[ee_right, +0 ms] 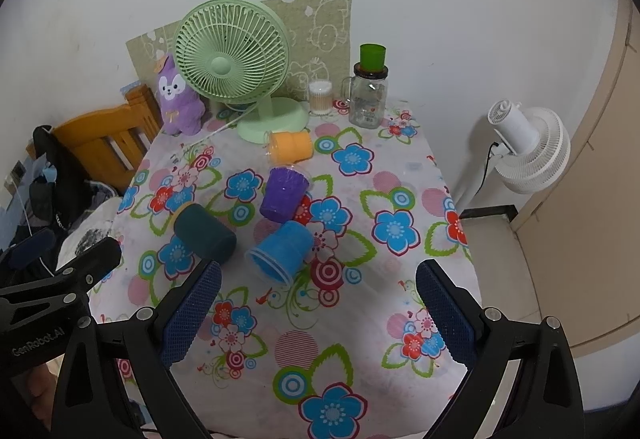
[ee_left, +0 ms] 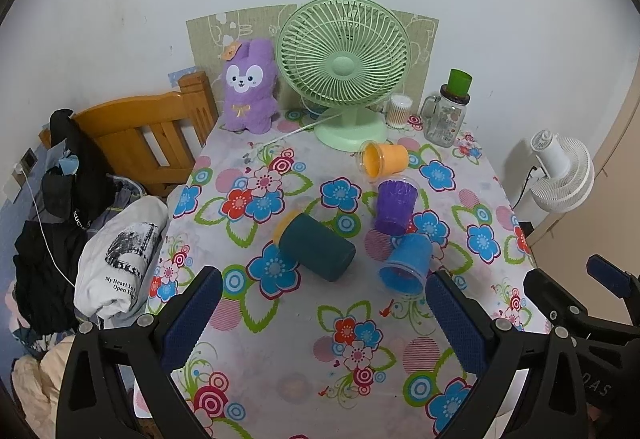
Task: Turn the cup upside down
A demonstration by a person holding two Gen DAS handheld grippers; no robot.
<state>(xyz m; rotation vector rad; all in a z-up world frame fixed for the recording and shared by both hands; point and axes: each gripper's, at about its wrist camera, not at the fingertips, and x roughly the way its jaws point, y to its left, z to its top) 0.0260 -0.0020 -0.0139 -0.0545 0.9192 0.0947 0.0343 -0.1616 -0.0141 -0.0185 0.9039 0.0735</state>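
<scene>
Several cups lie on their sides on the flowered tablecloth (ee_left: 280,359): a dark teal cup (ee_left: 316,249) (ee_right: 205,233), a blue cup (ee_left: 406,263) (ee_right: 282,251), a purple cup (ee_left: 394,205) (ee_right: 283,194) and an orange cup (ee_left: 384,158) (ee_right: 290,147). A green cup (ee_left: 459,81) (ee_right: 372,56) stands on a glass jar. My left gripper (ee_left: 324,323) is open and empty, above the table's near part, short of the teal and blue cups. My right gripper (ee_right: 318,319) is open and empty, near the blue cup.
A green desk fan (ee_left: 344,67), a purple plush rabbit (ee_left: 248,91), a cotton-swab tub (ee_left: 400,111) and the glass jar (ee_left: 446,119) stand along the back wall. A wooden bed frame (ee_left: 152,135) with clothes is at left. A white fan (ee_left: 560,171) stands at right.
</scene>
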